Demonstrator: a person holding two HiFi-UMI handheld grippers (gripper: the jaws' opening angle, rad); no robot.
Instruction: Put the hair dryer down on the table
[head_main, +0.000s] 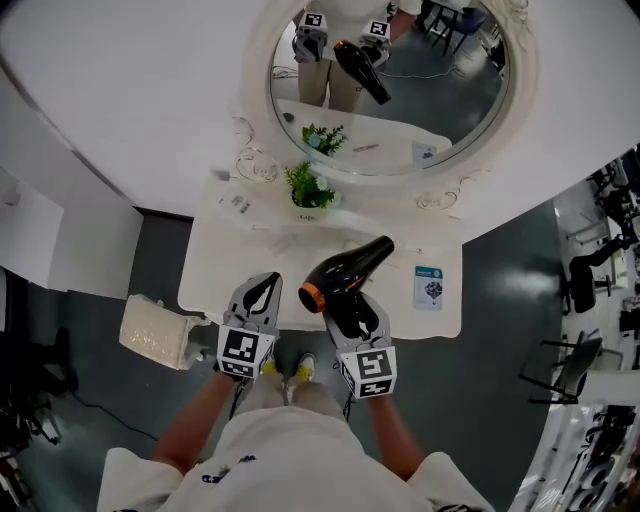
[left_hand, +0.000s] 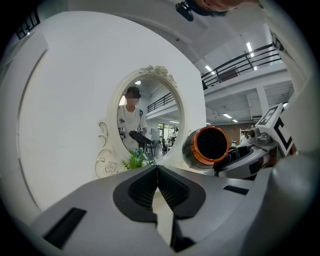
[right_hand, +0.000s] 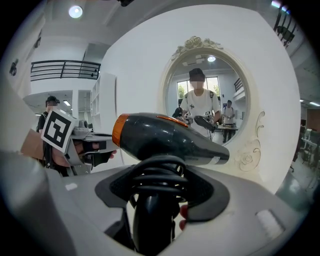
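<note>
A black hair dryer (head_main: 343, 273) with an orange rear ring is held above the front of the white dressing table (head_main: 240, 275). My right gripper (head_main: 352, 318) is shut on its handle, which has the cord wound round it (right_hand: 156, 187). The barrel (right_hand: 170, 137) lies crosswise, nozzle to the right, toward the mirror. My left gripper (head_main: 259, 298) is shut with nothing between its jaws, just left of the dryer, whose orange end (left_hand: 210, 145) faces it.
An oval mirror (head_main: 390, 85) in an ornate white frame stands behind the table. A small green plant (head_main: 310, 188) sits at the table's back, a blue-printed card (head_main: 428, 287) at its right. A pale upholstered stool (head_main: 155, 332) stands at the left on the dark floor.
</note>
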